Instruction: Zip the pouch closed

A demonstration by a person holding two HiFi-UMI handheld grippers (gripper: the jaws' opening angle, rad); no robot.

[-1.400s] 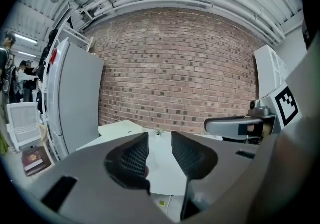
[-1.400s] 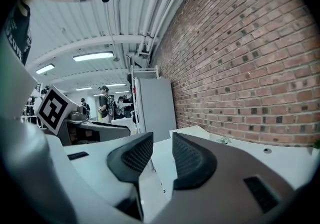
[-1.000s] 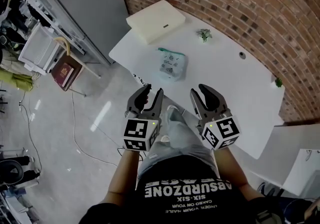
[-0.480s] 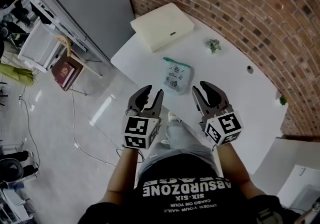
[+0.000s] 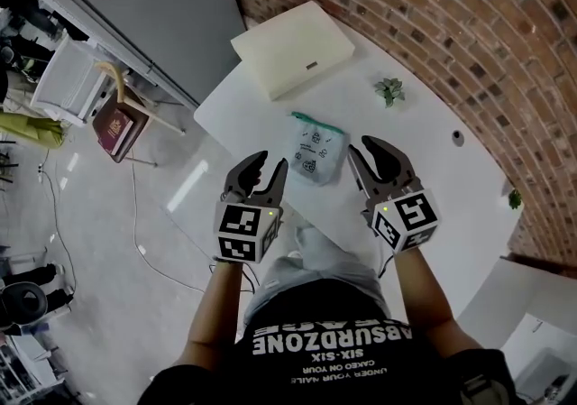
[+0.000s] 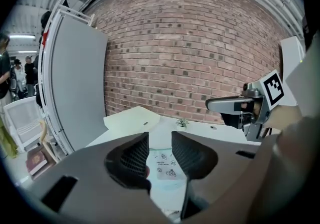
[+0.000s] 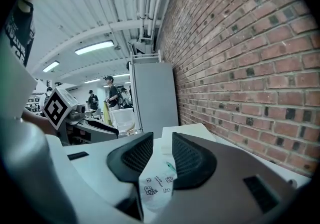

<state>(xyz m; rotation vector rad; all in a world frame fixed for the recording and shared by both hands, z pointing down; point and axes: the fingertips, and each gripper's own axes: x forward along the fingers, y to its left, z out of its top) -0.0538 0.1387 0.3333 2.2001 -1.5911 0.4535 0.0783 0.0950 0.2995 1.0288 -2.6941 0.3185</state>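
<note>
One white table [image 5: 451,205] carries the pouch [image 5: 317,146], which lies flat near the edge closest to the person, on the near side of the cream box [image 5: 290,47]. The pouch looks light, thin and floppy, and likely to slide or buckle. One side should therefore pin the fabric beside the green zip strip [image 5: 317,120] while the other takes the slider. The left gripper [image 5: 273,160] and right gripper [image 5: 361,143] hover at that edge, flanking the pouch. Both are released, empty and tilted slightly down.

Left claw [image 5: 269,161], right claw [image 5: 362,146] grey; black printed T-shirt [image 5: 334,345].
</note>
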